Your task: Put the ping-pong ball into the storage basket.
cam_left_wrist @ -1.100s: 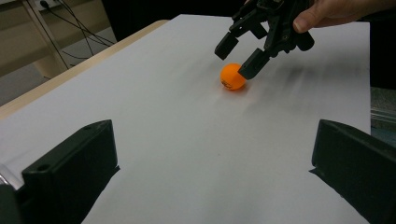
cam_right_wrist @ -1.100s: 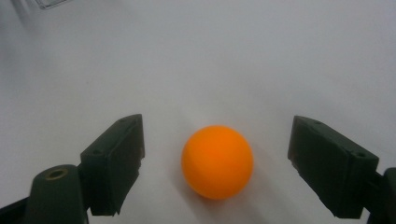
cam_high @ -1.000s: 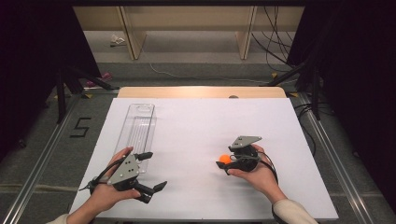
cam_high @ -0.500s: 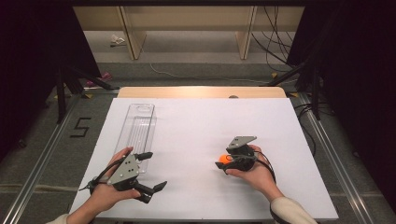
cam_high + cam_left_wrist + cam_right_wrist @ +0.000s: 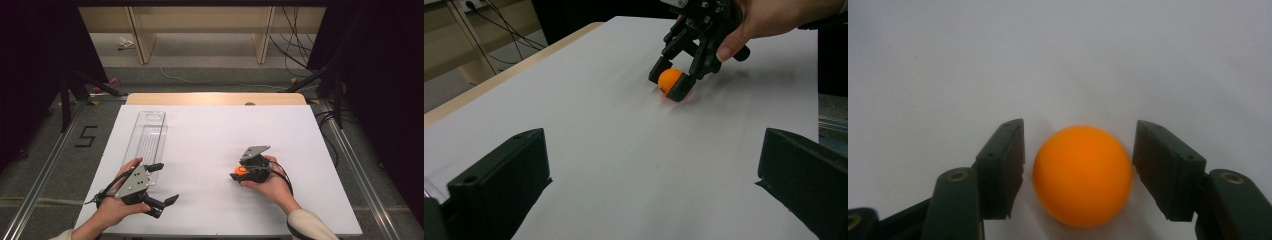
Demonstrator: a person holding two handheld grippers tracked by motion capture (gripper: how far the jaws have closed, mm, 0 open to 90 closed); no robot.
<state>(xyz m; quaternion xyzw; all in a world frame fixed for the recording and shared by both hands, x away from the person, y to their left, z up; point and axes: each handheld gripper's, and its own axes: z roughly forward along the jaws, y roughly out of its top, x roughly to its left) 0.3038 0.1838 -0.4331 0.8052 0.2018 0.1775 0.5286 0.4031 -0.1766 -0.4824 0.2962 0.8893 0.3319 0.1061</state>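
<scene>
Jaws of your right tool (image 5: 1078,172) had just been closing around the orange ball (image 5: 1082,175), small gaps remaining; your left tool (image 5: 162,185) stood open above the bench (image 5: 210,135).

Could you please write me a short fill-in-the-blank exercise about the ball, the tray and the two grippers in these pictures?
1. The ball between the right gripper's jaws is ____ in colour.
2. The clear plastic tray lies on the ____ side of the white table in the high view.
3. The left gripper has ____ between its jaws.

Missing words: orange; left; nothing
</scene>
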